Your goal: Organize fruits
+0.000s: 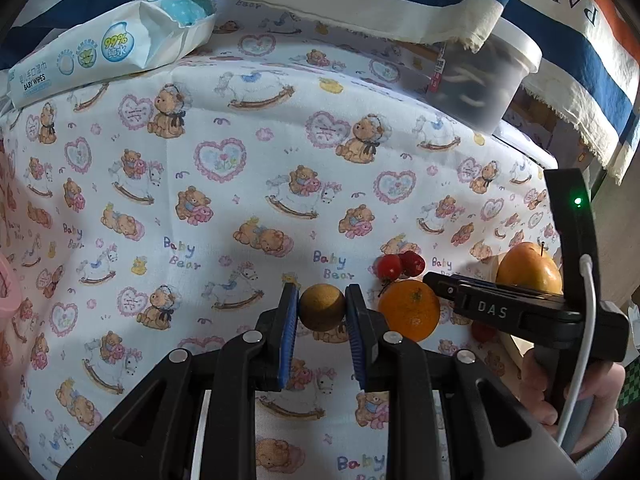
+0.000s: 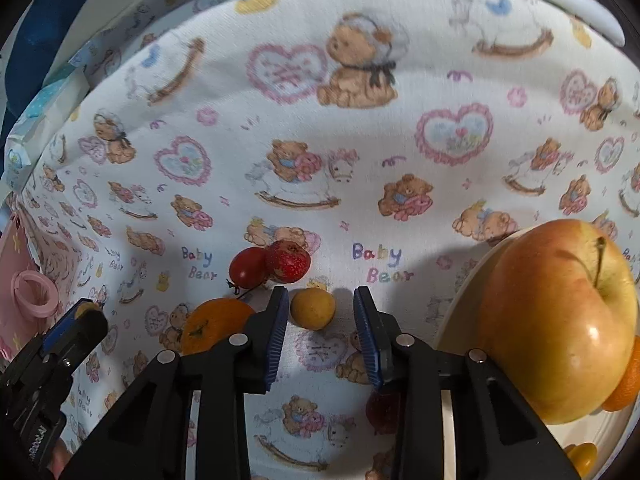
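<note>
My left gripper [image 1: 322, 308] is shut on a small brown round fruit [image 1: 321, 307], held above the bear-print cloth. An orange [image 1: 409, 309] and two small red fruits [image 1: 400, 265] lie to its right. My right gripper [image 2: 321, 310] is open, its jaws on either side of a small yellow fruit [image 2: 312, 307] lying on the cloth. The red fruits [image 2: 272, 266] lie just beyond it and the orange [image 2: 214, 324] to its left. A large apple [image 2: 556, 320] sits on a cream plate [image 2: 460, 300] to the right. A red fruit [image 2: 382, 410] shows under the right finger.
A baby wipes pack [image 1: 108, 56] lies at the back left and a lidded plastic tub [image 1: 480, 80] at the back right. A pink item [image 2: 28, 292] lies at the left. An orange piece [image 2: 626, 380] and a yellow fruit [image 2: 582, 454] are on the plate.
</note>
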Tool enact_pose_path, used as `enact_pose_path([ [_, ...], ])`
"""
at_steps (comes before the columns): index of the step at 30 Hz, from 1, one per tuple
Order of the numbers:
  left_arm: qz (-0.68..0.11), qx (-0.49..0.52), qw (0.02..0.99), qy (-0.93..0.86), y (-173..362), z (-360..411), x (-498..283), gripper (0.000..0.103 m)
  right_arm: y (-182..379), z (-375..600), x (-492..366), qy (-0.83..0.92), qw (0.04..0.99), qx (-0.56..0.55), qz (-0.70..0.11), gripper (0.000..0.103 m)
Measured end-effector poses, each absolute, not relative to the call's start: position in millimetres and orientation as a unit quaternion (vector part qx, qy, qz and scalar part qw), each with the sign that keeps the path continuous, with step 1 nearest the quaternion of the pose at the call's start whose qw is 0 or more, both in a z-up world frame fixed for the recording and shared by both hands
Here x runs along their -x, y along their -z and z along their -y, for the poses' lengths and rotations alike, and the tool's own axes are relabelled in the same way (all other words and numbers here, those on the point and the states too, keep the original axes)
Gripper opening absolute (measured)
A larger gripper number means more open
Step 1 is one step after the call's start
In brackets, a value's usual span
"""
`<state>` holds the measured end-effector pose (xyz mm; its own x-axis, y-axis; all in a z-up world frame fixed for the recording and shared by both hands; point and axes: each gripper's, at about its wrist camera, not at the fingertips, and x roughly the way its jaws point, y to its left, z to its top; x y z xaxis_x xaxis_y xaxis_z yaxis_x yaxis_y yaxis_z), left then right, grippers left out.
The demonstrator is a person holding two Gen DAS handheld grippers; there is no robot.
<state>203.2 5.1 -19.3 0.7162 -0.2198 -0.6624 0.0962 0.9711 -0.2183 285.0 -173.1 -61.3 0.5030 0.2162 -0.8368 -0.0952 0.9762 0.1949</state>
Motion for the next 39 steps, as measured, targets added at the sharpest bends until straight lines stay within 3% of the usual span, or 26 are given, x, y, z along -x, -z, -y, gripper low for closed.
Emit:
enact_pose_path([
  [5,-0.366,0.081,0.923,0.086,19.1,-4.9,-201.6,0.023,65.8,168.3,-285.3,-0.098,0.862,-0.062,-0.494,0.025],
  [23,-0.340,0.053,0.935,0.090,9.9,3.5,-190.5,0.023,13.7,187.0,-206.4,-0.128,0.894,-0.039,-0.427,0.025],
  [39,-0.273,0.002,0.955,0.117,-17.4,28.0,-159.4,0.023,-38.5,261.6,-128.6,-0.094,0.951,-0.041,-0.293,0.025],
])
